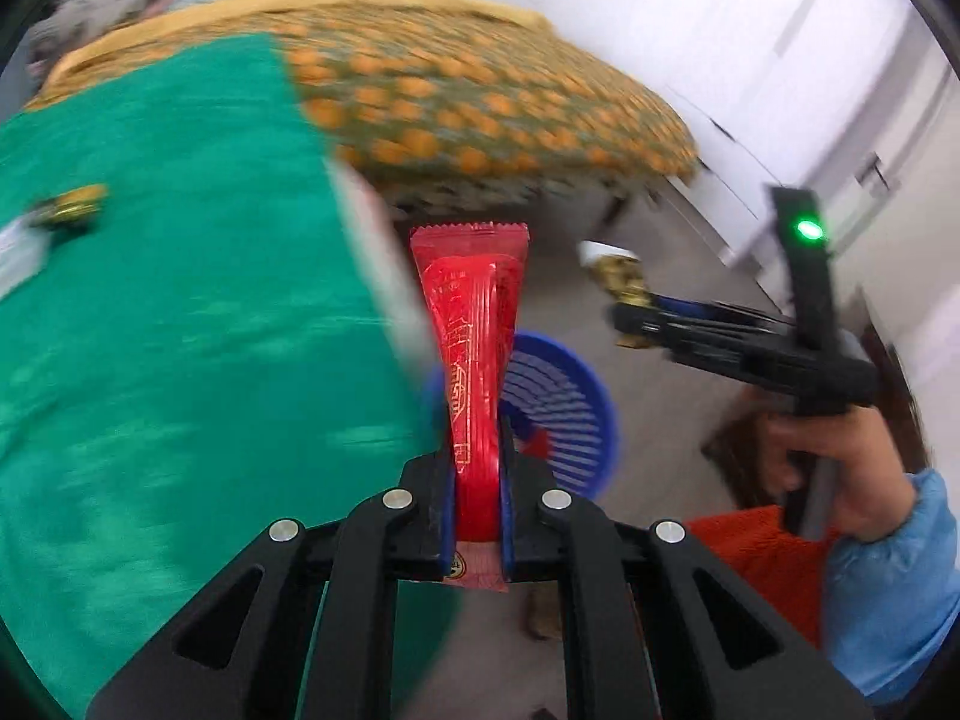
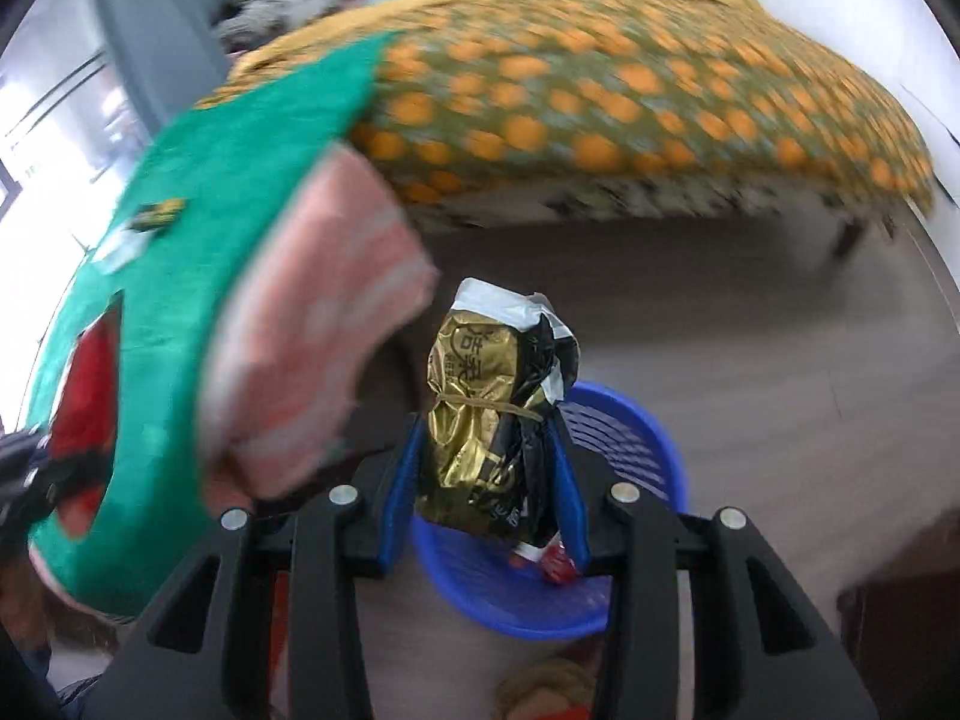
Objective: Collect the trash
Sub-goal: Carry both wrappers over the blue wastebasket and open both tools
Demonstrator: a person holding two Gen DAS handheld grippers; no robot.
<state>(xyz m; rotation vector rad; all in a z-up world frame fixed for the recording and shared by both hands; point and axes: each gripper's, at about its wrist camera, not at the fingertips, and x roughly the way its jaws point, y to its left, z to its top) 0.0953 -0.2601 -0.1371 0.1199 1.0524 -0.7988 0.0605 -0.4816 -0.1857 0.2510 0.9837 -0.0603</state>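
My left gripper (image 1: 477,480) is shut on a long red wrapper (image 1: 474,348) that stands up between the blue pads. Below it on the floor is a blue slatted basket (image 1: 564,408). My right gripper (image 2: 489,468) is shut on a crumpled gold and black wrapper (image 2: 486,414) tied with a rubber band, held above the same blue basket (image 2: 636,456). A small red piece of trash (image 2: 555,564) lies in the basket. The right gripper (image 1: 624,300) with its gold wrapper (image 1: 621,279) also shows in the left wrist view, to the right of the basket.
A green cloth (image 1: 180,312) covers a surface at left, with a small gold wrapper (image 1: 75,207) and a white piece (image 1: 15,258) on it. A bed with an orange-dotted cover (image 1: 480,102) stands behind. White cabinets (image 1: 780,90) line the right wall. An orange mat (image 1: 762,552) lies on the floor.
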